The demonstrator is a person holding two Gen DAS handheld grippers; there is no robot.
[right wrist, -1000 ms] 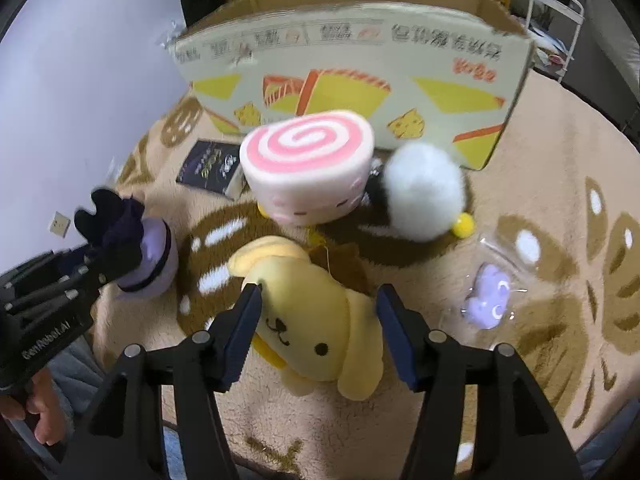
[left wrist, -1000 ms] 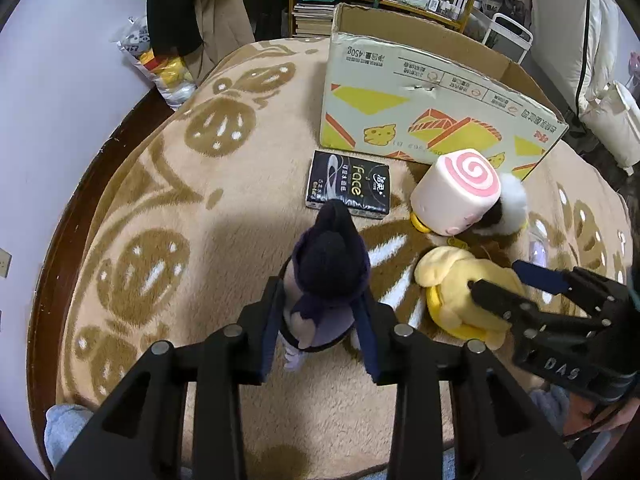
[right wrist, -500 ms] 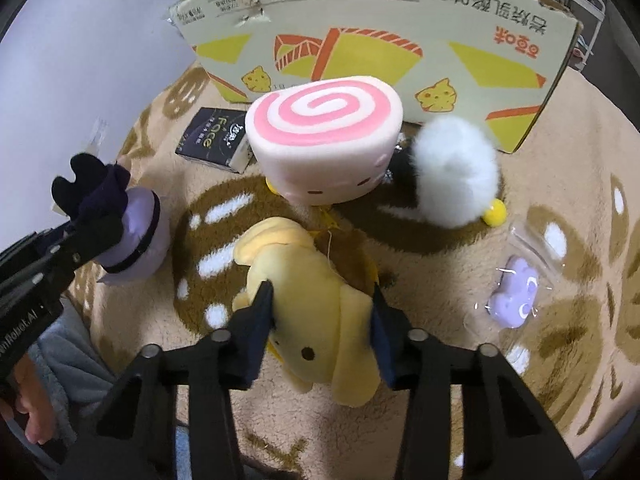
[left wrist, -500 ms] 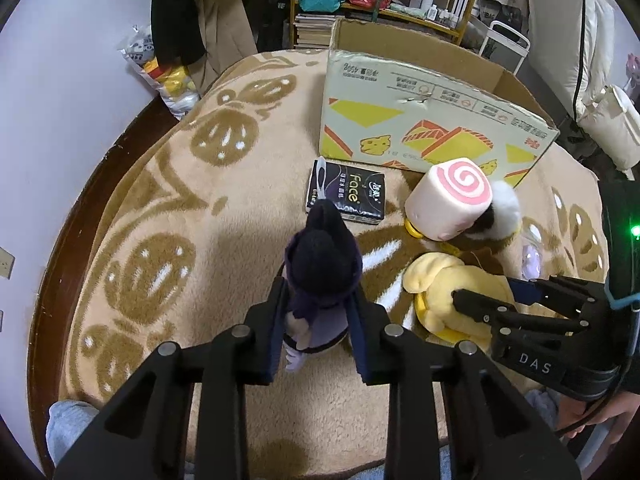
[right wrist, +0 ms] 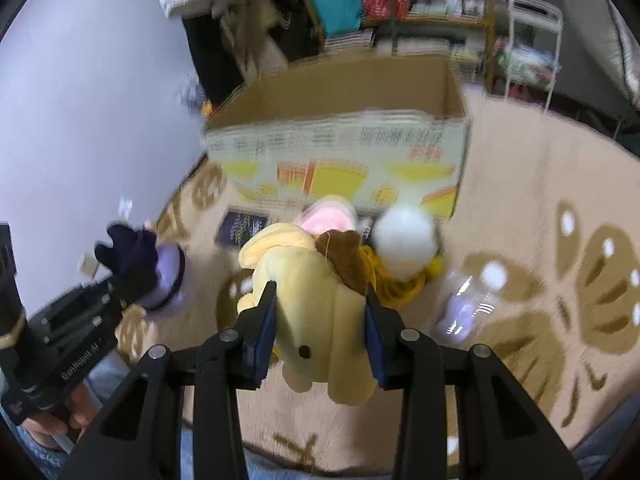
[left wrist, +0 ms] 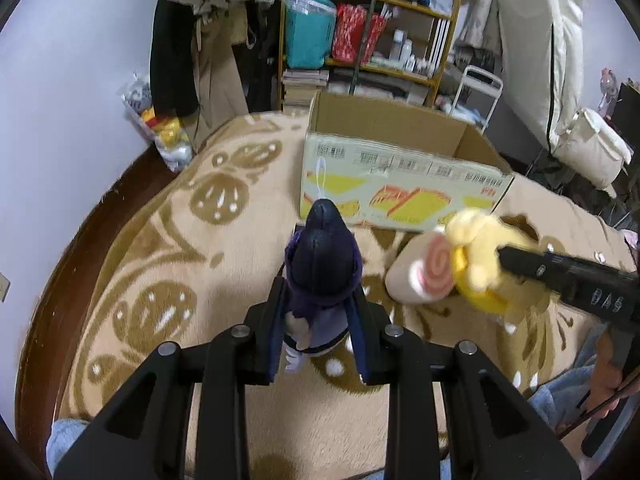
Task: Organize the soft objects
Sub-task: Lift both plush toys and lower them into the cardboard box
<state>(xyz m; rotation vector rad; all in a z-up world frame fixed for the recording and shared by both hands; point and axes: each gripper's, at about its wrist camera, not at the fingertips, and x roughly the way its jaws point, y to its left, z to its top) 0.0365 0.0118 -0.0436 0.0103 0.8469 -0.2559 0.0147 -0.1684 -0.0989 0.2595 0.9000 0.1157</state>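
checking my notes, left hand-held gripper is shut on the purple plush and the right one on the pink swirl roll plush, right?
Not quite. The right hand-held gripper is shut on the yellow dog plush, as the right wrist view shows; the pink swirl roll plush lies on the blanket. The left hand-held gripper is indeed shut on the purple plush.

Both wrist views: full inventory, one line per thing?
cardboard box: 1, tan with yellow print, open, far side of blanket
blanket: 1, beige with brown pattern, under everything
purple plush: 1, dark purple, in left gripper
yellow dog plush: 1, yellow, in right gripper
swirl roll plush: 1, pink and cream, on blanket before box
white pompom: 1, white, beside roll
black packet: 1, black, near box
bagged lilac toy: 1, lilac, on blanket
left gripper: 1, black
right gripper: 1, black
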